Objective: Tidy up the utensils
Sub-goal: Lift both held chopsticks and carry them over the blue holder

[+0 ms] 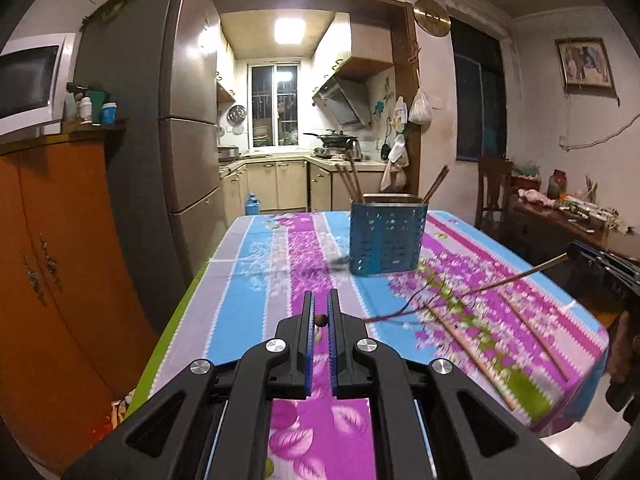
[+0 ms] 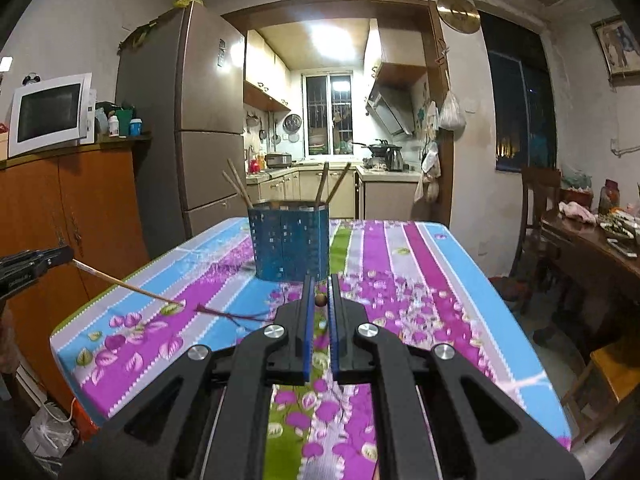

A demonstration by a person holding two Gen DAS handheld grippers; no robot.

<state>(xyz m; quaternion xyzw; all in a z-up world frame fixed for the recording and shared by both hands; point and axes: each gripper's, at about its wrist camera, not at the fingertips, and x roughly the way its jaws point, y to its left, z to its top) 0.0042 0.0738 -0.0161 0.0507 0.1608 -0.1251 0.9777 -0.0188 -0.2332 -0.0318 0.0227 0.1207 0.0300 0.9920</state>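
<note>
A blue perforated utensil holder (image 1: 386, 236) stands on the floral tablecloth (image 1: 280, 264), with several chopsticks standing in it. My left gripper (image 1: 320, 320) is shut on a chopstick, seen end-on as a brown tip between the jaws. From the right wrist view that chopstick (image 2: 128, 285) slants down from the left gripper (image 2: 60, 258) to the cloth. My right gripper (image 2: 320, 300) is shut on another chopstick, also end-on; it shows in the left wrist view (image 1: 516, 278), sticking out of the right gripper (image 1: 576, 250). Two more chopsticks (image 1: 532, 328) lie on the cloth. The holder also shows in the right wrist view (image 2: 289, 240).
An orange cabinet (image 1: 60, 260) with a microwave (image 1: 28, 80) stands left of the table, beside a tall fridge (image 1: 160, 120). A wooden chair (image 2: 538, 200) and a cluttered side table (image 2: 592, 248) stand at the right. The kitchen lies behind.
</note>
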